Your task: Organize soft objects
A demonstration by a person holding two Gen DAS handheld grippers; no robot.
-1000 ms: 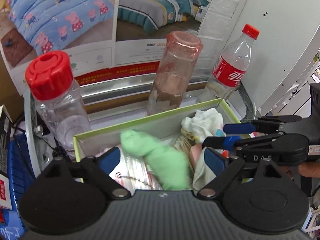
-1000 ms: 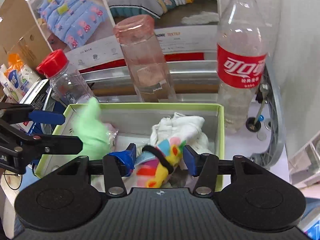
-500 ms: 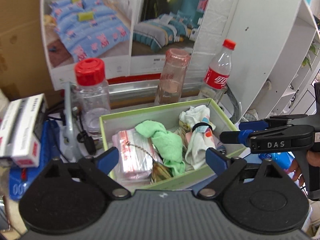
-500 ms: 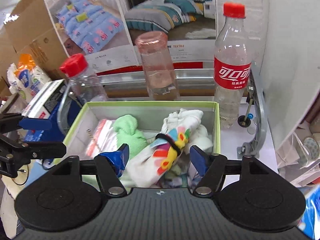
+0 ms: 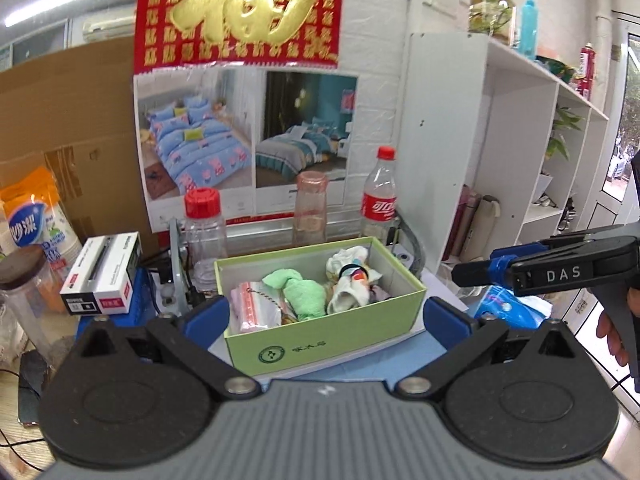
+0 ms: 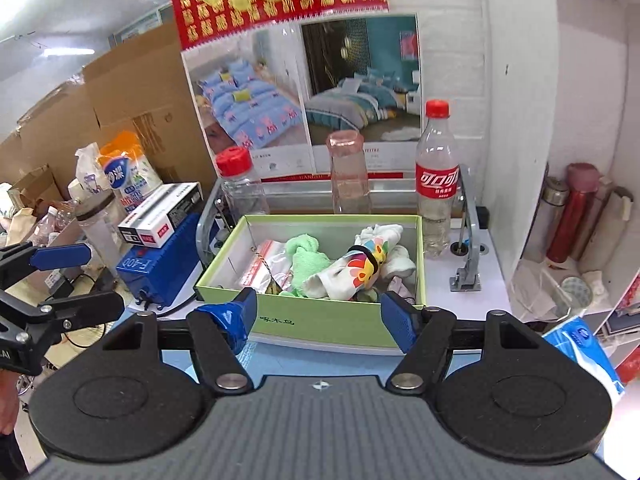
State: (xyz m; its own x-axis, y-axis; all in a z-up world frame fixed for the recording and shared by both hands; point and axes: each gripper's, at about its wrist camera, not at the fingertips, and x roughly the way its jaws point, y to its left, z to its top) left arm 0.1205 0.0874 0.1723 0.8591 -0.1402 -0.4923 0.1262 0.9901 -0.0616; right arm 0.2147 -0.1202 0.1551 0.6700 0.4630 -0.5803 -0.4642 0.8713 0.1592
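The green box (image 5: 324, 344) sits on the blue-white table surface (image 6: 460, 280), and the soft things lie inside it: a green cloth (image 5: 304, 286) near the middle, a white bundle with a flower print and a black band (image 6: 360, 264) to its right, more white cloth (image 6: 394, 260) toward the far right corner, and a zip bag with red edging (image 5: 254, 306) at the left. No soft item shows loose on the table, so the sorting looks finished or very nearly so, as a judgement; what may remain is only tidying the pile.

The left gripper (image 5: 324, 314) hangs in front of the box's near wall with its jaws spread wide and nothing between them. The right gripper (image 6: 318, 316) does the same from the near right side, jaws apart and empty. Each shows at the edge of the other's view.

Readable writing: "DAS" on the side of the right gripper in the left view; "F-400" on the blue device (image 6: 160, 268) left of the box; the red label of the cola bottle (image 6: 436, 180) carries white Chinese script. The box's near wall bears a round logo and small Chinese characters, too small to read surely. A red hanging (image 5: 240, 12) on the far wall shows a large gold character, above two bedding posters (image 5: 248, 140).
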